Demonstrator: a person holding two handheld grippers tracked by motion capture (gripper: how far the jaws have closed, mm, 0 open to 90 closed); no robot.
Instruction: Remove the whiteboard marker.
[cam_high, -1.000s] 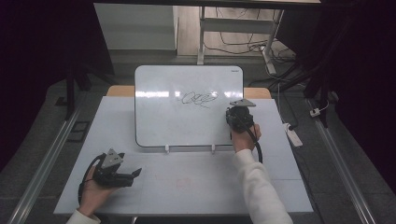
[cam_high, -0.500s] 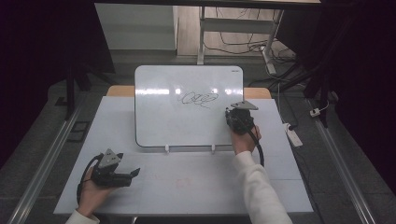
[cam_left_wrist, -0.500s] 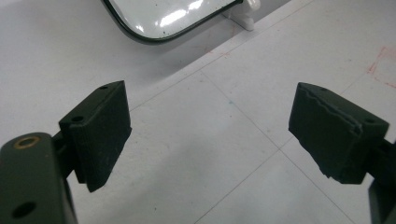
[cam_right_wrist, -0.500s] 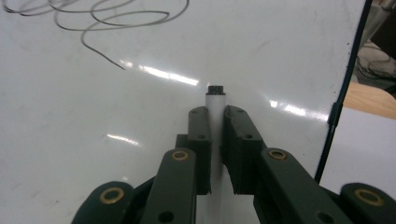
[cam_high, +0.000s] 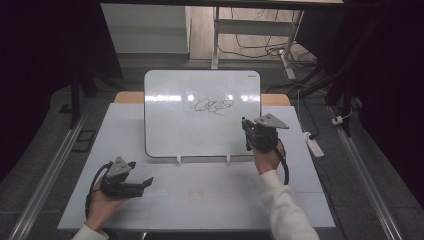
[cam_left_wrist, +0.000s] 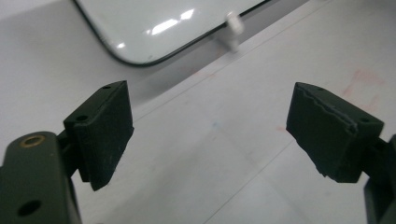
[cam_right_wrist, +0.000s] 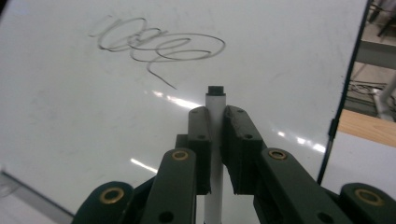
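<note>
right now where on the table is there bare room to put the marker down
Bare patches: the front strip of the table between the left gripper and the right forearm, and the left side beside the whiteboard. Crowded: the whiteboard's right edge, where the right gripper holds the marker.

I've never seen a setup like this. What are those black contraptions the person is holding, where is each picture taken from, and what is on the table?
A person sits at a white table and holds hand-operated tongs in each hand; there is no robot arm. The high view looks down from above the person. The other two pictures come from small cameras riding on each of the tongs.

A whiteboard stands propped on the table, with a looping scribble on it.

The left tongs rest low over the table, jaws wide apart and holding nothing. The right tongs are up in front of the board, shut on a white marker whose dark tip points at the board, below the scribble.
</note>
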